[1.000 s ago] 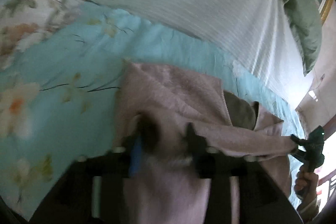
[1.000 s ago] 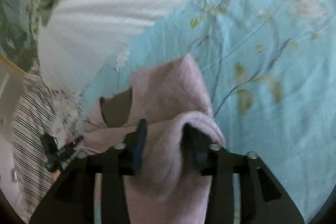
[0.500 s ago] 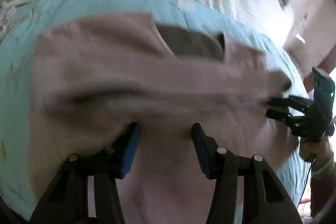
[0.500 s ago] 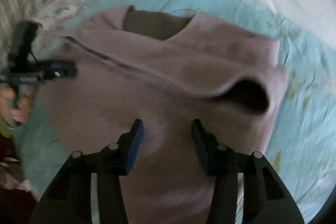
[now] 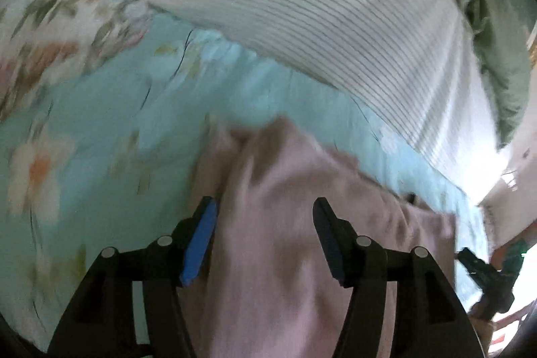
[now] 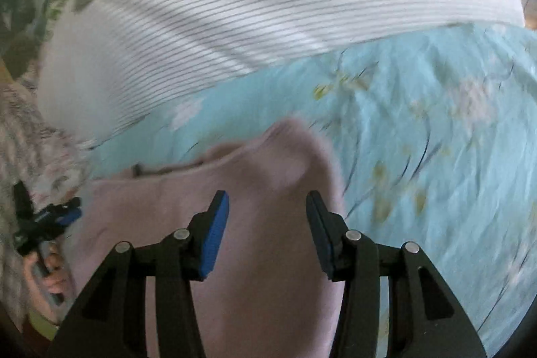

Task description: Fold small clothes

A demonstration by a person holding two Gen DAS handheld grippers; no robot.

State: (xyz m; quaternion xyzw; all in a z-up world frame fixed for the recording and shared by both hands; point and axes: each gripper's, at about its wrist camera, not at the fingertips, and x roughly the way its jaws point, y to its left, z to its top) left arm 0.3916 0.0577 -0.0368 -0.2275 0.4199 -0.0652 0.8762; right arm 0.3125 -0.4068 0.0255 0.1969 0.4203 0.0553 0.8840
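My left gripper [image 5: 265, 237] and right gripper [image 6: 266, 234] both hang with jaws spread, gripping nothing, over the pink garment [image 6: 235, 223]. It lies flat on the blue floral sheet [image 6: 419, 140], I judge released so the fold can settle.

Soft daylight; glare at left view's right edge; motion blur throughout; fisheye bending, dark corners.
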